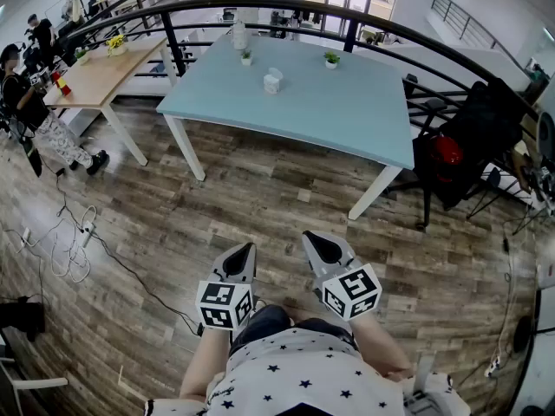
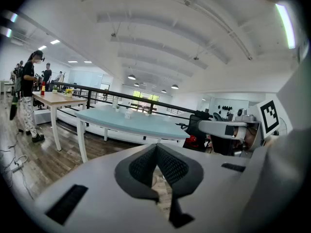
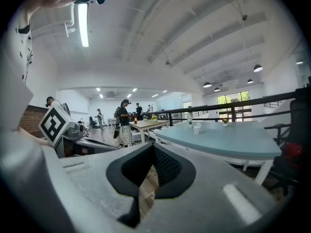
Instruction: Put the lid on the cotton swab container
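I am holding the left gripper [image 1: 245, 250] and right gripper [image 1: 317, 239] low over the floor [image 1: 260, 189], both jaws pressed together on nothing. The container [image 1: 272, 81] is sitting on the counter [image 1: 364, 120], well ahead at twelve o'clock.

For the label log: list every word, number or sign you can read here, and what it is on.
No text is readable in any view.
Left claw cube, right claw cube: square patterns only, no letters.
White container on blue table: label, if any, too small.
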Available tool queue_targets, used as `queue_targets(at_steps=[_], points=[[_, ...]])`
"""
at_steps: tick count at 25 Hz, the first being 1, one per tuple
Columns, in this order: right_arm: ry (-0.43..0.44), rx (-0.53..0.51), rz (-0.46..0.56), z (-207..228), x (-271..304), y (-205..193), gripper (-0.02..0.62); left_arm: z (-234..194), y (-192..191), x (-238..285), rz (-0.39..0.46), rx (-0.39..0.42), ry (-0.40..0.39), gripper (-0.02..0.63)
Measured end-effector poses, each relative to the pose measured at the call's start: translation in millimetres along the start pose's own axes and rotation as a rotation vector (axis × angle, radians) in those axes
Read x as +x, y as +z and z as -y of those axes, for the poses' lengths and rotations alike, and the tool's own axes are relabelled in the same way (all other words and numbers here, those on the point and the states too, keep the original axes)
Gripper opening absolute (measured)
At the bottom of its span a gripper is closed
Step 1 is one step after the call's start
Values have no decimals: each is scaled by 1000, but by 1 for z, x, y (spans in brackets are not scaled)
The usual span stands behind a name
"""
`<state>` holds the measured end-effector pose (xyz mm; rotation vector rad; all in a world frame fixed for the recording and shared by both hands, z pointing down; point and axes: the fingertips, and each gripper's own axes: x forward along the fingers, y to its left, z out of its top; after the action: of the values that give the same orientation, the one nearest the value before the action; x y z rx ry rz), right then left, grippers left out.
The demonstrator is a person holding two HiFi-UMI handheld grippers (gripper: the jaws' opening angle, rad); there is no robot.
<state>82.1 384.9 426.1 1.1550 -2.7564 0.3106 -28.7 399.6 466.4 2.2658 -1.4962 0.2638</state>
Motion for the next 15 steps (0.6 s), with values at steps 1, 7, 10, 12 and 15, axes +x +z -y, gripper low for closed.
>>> queue_targets(at_steps=[1,7,10,12,15], points=[[1,-1,1,-3,-5,-1,5,3,-1,-4,4,-3,-2,2],[6,-2,4,-16,-26,-7,5,13,-5,-21,34,-16,6,2],[22,-4,10,-20,-34,-7,5,19,-5,-26,47,-5,7,2],[35,2,23,-22,-38,-4,5,22,-3,-28,53,4,17,2],[36,9,37,-23,-44,0,5,23,0,-31,61,-1,36,2]])
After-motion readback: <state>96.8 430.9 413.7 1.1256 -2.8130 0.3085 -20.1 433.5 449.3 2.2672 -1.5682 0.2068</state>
